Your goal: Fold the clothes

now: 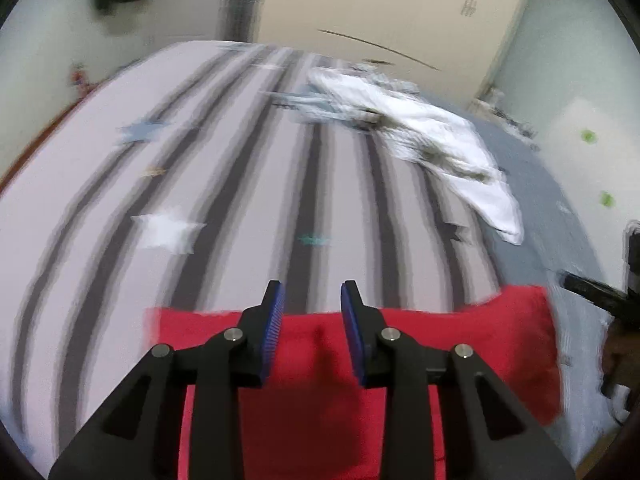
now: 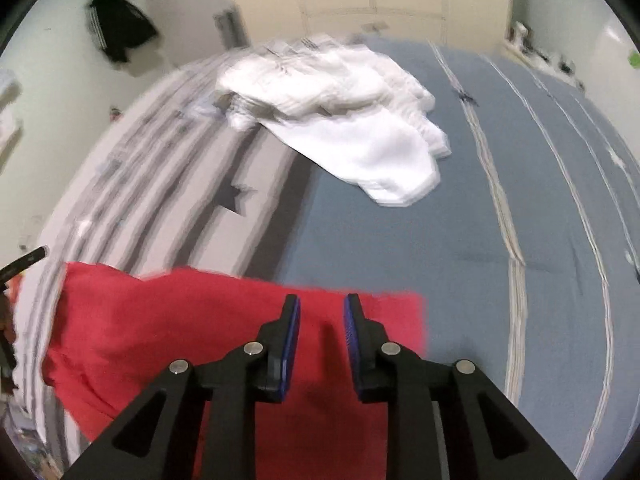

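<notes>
A red garment [image 1: 480, 340] lies spread flat on the bed, its far edge running straight across both views. My left gripper [image 1: 312, 286] hovers above its left part, jaws apart, with nothing between the blue pads. Over the garment's right part [image 2: 160, 320] my right gripper [image 2: 323, 298] is open as well, and only flat red cloth shows through the gap. A crumpled pile of white clothes [image 1: 432, 136] sits farther back on the bed, also seen as white clothes [image 2: 360, 140] in the right wrist view. Both views are blurred.
The bed has a grey-and-white striped sheet with stars [image 1: 240, 160] on the left and a blue blanket with pale stripes [image 2: 400, 232] on the right. A cream wardrobe [image 1: 400, 8] stands behind it. A dark garment [image 2: 116, 28] hangs on the left wall.
</notes>
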`<state>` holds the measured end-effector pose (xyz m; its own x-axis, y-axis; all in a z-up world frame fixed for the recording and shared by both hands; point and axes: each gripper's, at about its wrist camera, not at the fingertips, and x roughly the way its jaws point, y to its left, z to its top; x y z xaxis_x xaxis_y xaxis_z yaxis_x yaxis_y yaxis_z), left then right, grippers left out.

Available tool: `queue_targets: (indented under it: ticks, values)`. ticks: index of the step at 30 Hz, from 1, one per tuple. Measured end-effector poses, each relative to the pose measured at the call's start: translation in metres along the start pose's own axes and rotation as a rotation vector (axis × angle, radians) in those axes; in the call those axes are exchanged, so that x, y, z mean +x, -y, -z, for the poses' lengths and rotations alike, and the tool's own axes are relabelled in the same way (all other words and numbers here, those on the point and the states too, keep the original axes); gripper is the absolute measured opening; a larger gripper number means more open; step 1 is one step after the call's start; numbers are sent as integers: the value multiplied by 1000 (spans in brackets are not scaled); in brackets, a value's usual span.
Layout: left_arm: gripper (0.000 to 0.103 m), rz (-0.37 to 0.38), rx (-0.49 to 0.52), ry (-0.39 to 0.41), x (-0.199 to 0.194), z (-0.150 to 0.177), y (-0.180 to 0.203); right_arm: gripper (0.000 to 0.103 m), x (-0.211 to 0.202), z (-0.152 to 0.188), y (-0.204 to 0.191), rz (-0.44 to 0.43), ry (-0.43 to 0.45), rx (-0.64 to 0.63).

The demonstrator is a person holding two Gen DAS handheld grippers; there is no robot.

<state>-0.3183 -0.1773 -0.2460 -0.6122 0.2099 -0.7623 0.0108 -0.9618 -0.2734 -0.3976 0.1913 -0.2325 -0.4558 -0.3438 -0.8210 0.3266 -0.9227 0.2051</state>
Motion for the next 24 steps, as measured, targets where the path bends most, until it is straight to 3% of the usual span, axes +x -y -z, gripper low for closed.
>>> queue_targets:
  ticks: [2,5,8,10,13,17,20,24]
  values:
    - [26,84,42,-34,18,0,30,21,6,0,-21,-78,12,-19]
    - [25,141,112,-79,44,14,67,21,30,-1,-56,-155,1,-53]
    - [22,46,126,-122,79,31,71,21,52,10,-75,-152,-29,-74]
    - [6,-11,94,-149,101,44,56,16,67,22,-76,-108,-46,-82]
    - [3,0,75,-124,102,47,47,0,80,42,-61,-60,-53,-61]
    - [2,6,53,-122,90,37,54,0,78,50,-54,-50,-50,-76]
    - [2,71,66,-55,71,23,66,0,69,42,-64,-30,-57,-92]
    - [2,134,125,-57,80,24,98,6,49,31,-88,-107,2,-104]
